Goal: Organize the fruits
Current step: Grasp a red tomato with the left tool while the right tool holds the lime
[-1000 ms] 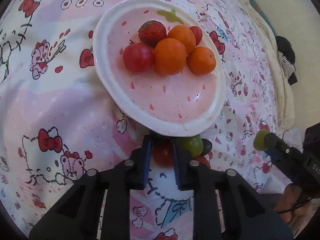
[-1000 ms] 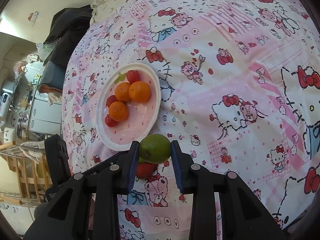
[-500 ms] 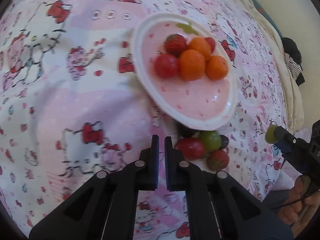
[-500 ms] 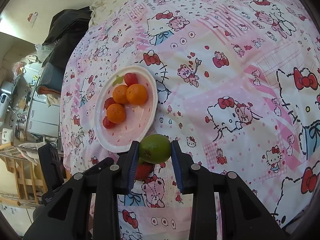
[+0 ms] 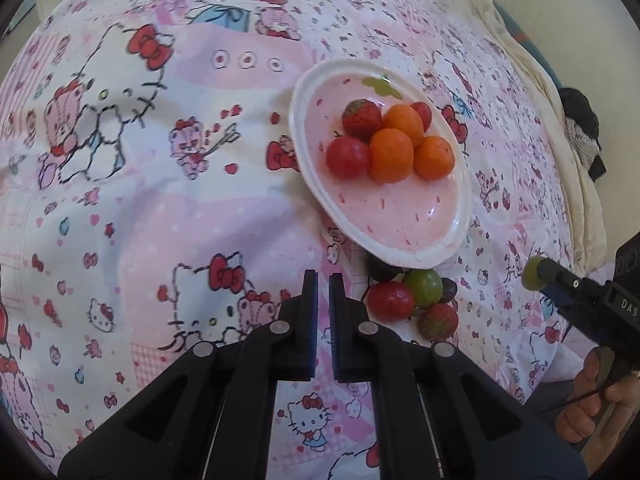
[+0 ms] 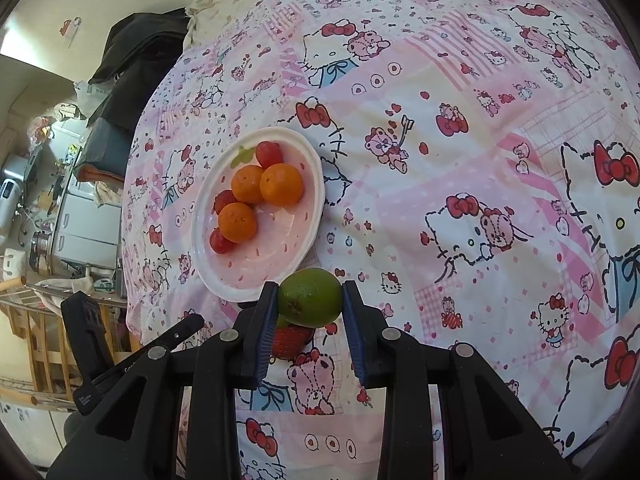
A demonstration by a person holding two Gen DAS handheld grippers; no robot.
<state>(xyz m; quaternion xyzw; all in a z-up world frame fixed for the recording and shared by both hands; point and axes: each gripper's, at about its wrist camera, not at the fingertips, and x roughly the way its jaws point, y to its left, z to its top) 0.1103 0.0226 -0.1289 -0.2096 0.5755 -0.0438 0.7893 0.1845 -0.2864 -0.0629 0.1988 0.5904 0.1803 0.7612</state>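
Right wrist view shows the right tongs (image 6: 310,300) clamped on a green lime (image 6: 310,297), the blue pads pressing its two sides across the widest part, holding it above the patterned bedspread (image 6: 460,140) just beside the near rim of the pink plate (image 6: 316,184). The lime looks firm, smooth-skinned and fairly light; a grip across its middle, as here, seems right, since a hold nearer an end could let the waxy skin slide out. Under it lies a strawberry (image 6: 290,338), soft and easily bruised, best taken gently around its broad shoulders. On the plate sit three oranges (image 6: 281,184), two tomatoes and a strawberry, all round enough to roll if the plate is nudged. Left wrist view gives what the other hides: a small heap of loose fruit on the bedspread just beside the plate's near rim, a red tomato (image 5: 390,301), a green fruit (image 5: 423,286), two dark ones and a strawberry (image 5: 438,321), mostly covered by the lime and tongs in the right view. It also shows the left tongs (image 5: 323,280) drawn together with nothing between them, hovering over bare bedspread beside that heap, and the right tool with a hand (image 5: 596,392) at the frame's edge. Only the right view takes in the cluttered room beyond the bed.
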